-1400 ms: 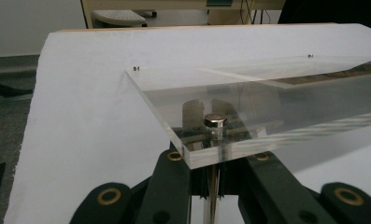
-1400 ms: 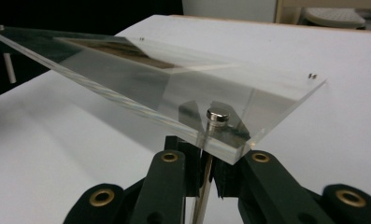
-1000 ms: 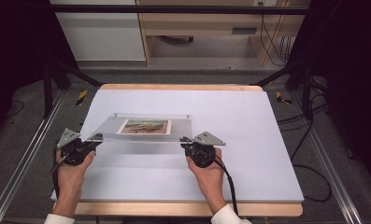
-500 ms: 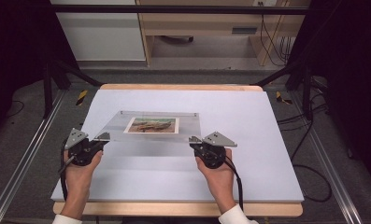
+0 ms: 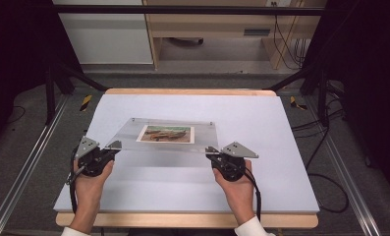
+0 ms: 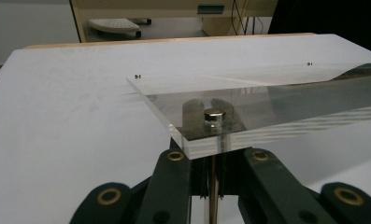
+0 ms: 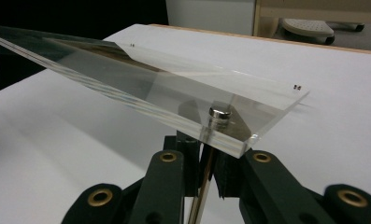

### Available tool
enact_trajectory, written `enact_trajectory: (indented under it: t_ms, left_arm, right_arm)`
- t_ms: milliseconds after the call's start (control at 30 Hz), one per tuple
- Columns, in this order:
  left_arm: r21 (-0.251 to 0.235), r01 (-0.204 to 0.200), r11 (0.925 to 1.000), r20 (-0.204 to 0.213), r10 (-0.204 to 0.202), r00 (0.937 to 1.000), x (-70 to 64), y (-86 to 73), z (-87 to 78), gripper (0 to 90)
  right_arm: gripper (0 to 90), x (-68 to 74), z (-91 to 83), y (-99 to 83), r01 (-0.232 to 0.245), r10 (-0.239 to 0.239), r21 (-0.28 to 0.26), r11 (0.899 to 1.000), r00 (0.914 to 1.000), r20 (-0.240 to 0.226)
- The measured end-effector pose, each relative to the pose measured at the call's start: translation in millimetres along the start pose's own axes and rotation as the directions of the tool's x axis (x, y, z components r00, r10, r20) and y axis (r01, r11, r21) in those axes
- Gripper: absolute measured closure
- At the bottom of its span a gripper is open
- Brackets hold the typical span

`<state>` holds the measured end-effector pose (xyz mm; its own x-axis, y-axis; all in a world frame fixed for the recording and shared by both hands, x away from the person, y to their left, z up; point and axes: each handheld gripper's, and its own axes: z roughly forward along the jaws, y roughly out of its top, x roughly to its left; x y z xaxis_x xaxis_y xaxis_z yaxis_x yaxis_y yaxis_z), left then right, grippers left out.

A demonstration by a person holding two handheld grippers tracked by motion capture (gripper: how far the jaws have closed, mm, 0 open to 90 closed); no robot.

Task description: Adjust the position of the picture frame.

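- Clear acrylic frame [image 5: 170, 135], a flat rectangular slab of two transparent sheets with a colour picture [image 5: 165, 133] sandwiched in its middle, is held above the desk [image 5: 281, 128], near its centre; its near edge is raised and its far edge slopes down toward the white surface.
- Small round silver magnets sit at the near corners: one [image 6: 214, 116] in the left gripper view, one [image 7: 219, 113] in the right gripper view. Tiny fasteners mark the far corners.
- Left gripper [image 5: 110, 147] is clamped on the frame's near left corner; in its own view the black jaws close on the thick clear edge just under the magnet.
- Right gripper [image 5: 211, 151] is clamped on the near right corner in the same way, its jaws meeting the edge beneath the other magnet.
- Each gripper is held by a hand coming in from the near side of the desk, left hand [image 5: 89, 184] and right hand [image 5: 239, 189], with black cables trailing back.
- White sheet covers the wooden desk; dark floor and metal rails lie on both sides.
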<state>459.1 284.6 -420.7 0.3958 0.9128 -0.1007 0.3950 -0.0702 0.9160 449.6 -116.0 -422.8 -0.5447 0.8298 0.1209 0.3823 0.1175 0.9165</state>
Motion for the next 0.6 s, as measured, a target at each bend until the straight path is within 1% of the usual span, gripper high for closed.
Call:
enact_trajectory:
  t_ms: [133,467,600]
  left_arm:
    - [-0.009,-0.005,1.0,0.002,0.005,1.0,-8.7,0.7,1.5,83.8]
    - [-0.027,-0.007,0.9996,0.0,0.007,1.0,-23.7,2.1,3.7,83.8]
    - [-0.03,-0.009,0.9995,0.0,0.009,1.0,-29.7,2.5,4.3,83.8]
  right_arm:
    - [82.1,-5.4,-5.6,-0.7,0.002,-0.002,0.0,1.0,1.0,0.006]
    - [82.3,-15.9,-16.9,-0.9,-0.007,0.007,-0.006,1.0,0.9998,0.018]
    - [82.2,-19.4,-21.0,-1.4,0.002,-0.002,-0.008,1.0,0.9997,0.025]
